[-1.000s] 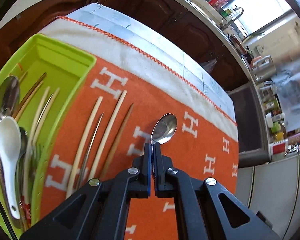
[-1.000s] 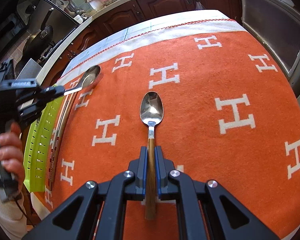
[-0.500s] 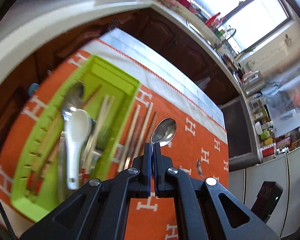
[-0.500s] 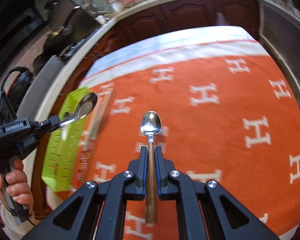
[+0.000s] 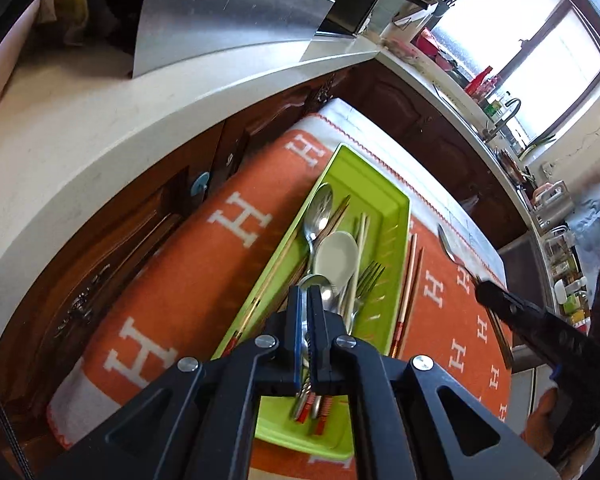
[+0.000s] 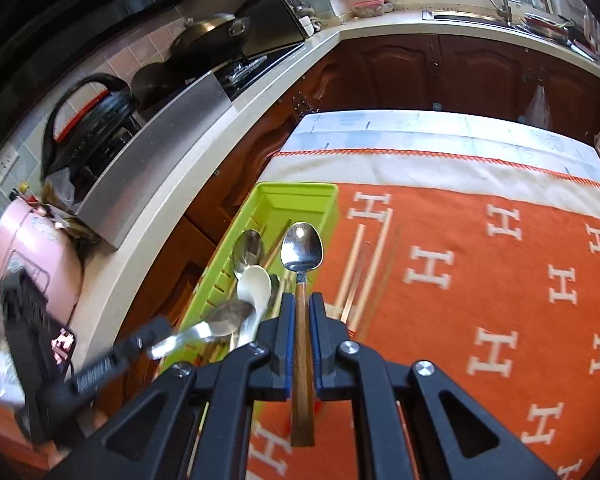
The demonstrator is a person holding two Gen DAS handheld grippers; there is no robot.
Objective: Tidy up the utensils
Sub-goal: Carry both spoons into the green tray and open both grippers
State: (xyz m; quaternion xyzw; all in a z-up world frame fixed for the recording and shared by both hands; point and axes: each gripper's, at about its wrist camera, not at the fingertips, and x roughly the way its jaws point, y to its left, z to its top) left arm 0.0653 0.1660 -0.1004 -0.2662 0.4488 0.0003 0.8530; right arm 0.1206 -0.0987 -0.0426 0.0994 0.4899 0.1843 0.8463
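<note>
A lime-green utensil tray (image 5: 392, 200) (image 6: 300, 190) lies on the orange cloth's left side, holding a white ceramic spoon (image 5: 336, 258) (image 6: 254, 284), metal spoons, a fork (image 5: 366, 280) and chopsticks. My left gripper (image 5: 305, 296) is shut on a metal spoon (image 5: 318, 282) (image 6: 220, 318) and holds it over the tray. My right gripper (image 6: 300, 304) is shut on a wooden-handled spoon (image 6: 302, 246), held above the tray's right edge; it also shows in the left wrist view (image 5: 446, 242).
Several loose chopsticks (image 5: 410, 276) (image 6: 358, 264) lie on the orange H-patterned cloth (image 6: 480, 280) just right of the tray. A white countertop (image 5: 80, 140) with a stove guard, pans and a pink cooker (image 6: 24, 256) runs along the left.
Both grippers have moved left over the green tray, each carrying its spoon. The left gripper has lowered its spoon among the tray's utensils.
</note>
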